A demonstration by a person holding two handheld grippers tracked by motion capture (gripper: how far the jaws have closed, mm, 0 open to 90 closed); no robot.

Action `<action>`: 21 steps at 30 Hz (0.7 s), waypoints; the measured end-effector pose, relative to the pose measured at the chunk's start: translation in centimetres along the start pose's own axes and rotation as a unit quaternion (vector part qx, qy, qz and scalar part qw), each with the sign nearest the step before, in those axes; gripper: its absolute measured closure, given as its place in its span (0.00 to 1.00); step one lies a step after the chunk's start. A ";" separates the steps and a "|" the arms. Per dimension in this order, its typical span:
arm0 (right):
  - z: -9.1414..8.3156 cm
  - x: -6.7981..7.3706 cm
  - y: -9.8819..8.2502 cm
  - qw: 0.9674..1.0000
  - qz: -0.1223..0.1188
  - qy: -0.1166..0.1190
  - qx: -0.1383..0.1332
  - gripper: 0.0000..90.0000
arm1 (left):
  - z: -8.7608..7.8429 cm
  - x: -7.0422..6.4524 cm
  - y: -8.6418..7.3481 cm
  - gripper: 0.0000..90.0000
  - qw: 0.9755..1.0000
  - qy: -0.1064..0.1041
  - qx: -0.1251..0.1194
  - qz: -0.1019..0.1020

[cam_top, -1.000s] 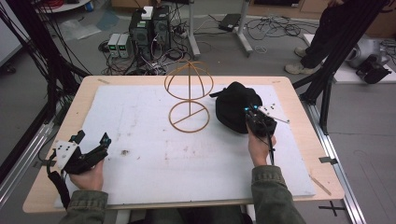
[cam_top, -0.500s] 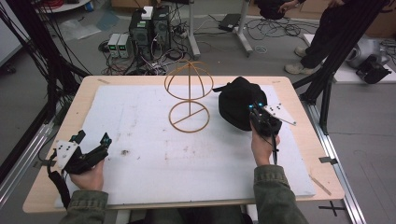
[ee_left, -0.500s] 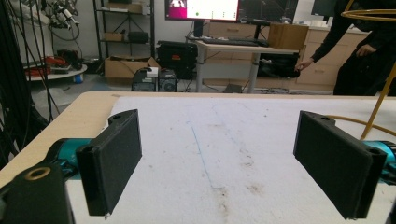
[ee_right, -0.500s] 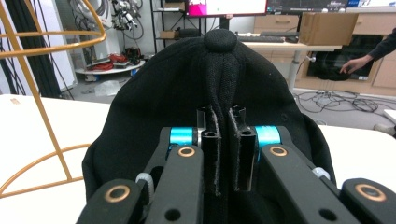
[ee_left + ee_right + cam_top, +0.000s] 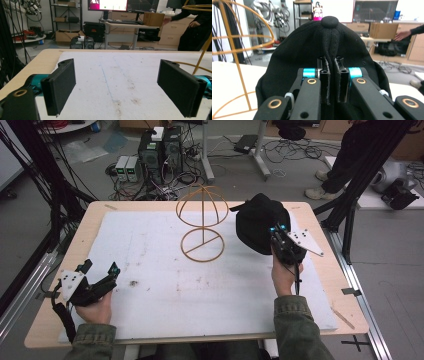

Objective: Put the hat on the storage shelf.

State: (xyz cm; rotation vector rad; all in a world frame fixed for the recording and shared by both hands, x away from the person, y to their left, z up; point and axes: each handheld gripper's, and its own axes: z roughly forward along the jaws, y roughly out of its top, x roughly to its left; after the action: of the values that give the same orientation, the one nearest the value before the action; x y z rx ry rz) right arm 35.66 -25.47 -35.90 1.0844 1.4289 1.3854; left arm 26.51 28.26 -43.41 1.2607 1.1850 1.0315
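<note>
The right gripper [image 5: 331, 82] pinches a fold of the black fabric cap [image 5: 329, 42], whose bulk hides the table beyond its jaws. To its left stands the golden wire dome stand [image 5: 202, 227], cut off in the right gripper view. Well apart, the left gripper [image 5: 123, 85] rests with jaws spread wide over bare white foam sheet [image 5: 112, 75].

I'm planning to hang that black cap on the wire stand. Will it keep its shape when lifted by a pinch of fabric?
Probably not: the black cap looks soft, its cloth bunching into a fold between the right gripper's fingers. It likely sags below the pinch. It seems light, so the thin wire stand should bear it, though a sideways nudge might tip the stand.
</note>
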 end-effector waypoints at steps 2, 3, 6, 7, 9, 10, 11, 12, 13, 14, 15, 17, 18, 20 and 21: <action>0.0 0.1 0.2 1.000 -0.003 0.001 -0.003 0.95 | 0.0 0.0 0.0 0.17 1.000 -0.001 0.000 0.000; -0.1 0.2 0.3 1.000 -0.004 0.002 -0.004 0.95 | 0.0 0.0 0.0 0.17 1.000 -0.001 -0.001 -0.001; -0.1 0.2 0.6 1.000 -0.005 0.001 -0.009 0.95 | 0.0 0.0 0.0 0.17 1.000 -0.001 -0.002 -0.001; -0.1 0.2 0.9 1.000 -0.004 0.001 -0.013 0.95 | 0.0 0.0 0.0 0.17 1.000 -0.001 -0.001 -0.001; -0.1 0.2 1.2 1.000 -0.004 0.001 -0.018 0.95 | 0.0 0.0 0.0 0.17 1.000 -0.001 -0.001 -0.001; -0.1 0.2 1.2 1.000 -0.004 0.001 -0.018 0.95 | 0.0 0.0 0.0 0.17 1.000 -0.001 -0.001 -0.001; -0.2 0.2 1.4 1.000 -0.005 0.001 -0.020 0.95 | 0.0 0.0 0.0 0.17 1.000 -0.001 -0.001 -0.001; -0.2 0.2 1.8 1.000 -0.006 0.001 -0.028 0.95 | 0.0 0.0 0.0 0.17 1.000 -0.001 -0.002 -0.001; -0.2 0.2 1.8 1.000 -0.006 0.001 -0.028 0.95 | 0.0 0.0 0.0 0.17 1.000 -0.001 -0.002 -0.001; -0.2 0.3 2.1 0.999 -0.006 0.002 -0.032 0.95 | 0.0 0.0 0.0 0.17 1.000 -0.001 -0.002 -0.001; -0.2 0.3 2.3 0.999 -0.007 0.002 -0.034 0.95 | 0.0 0.0 0.0 0.17 1.000 -0.001 -0.002 -0.001; -0.3 0.3 2.6 0.999 -0.006 0.003 -0.038 0.95 | 0.0 0.0 0.0 0.17 1.000 -0.001 -0.002 -0.001; -0.3 0.4 2.8 0.999 -0.008 0.004 -0.041 0.95 | 0.0 0.0 0.0 0.17 1.000 0.000 -0.001 -0.001; -0.3 0.4 3.1 0.999 -0.008 0.004 -0.044 0.95 | 0.0 0.0 0.0 0.17 1.000 -0.001 -0.002 -0.002; -0.3 0.4 3.3 0.999 -0.009 0.005 -0.046 0.95 | 0.0 0.0 0.0 0.17 1.000 -0.001 -0.001 -0.002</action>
State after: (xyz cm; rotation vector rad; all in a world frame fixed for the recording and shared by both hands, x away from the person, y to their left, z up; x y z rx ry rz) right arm 35.38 -25.09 -32.61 1.0052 1.3638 1.4316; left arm 26.52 28.26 -43.40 1.2572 1.1825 1.0284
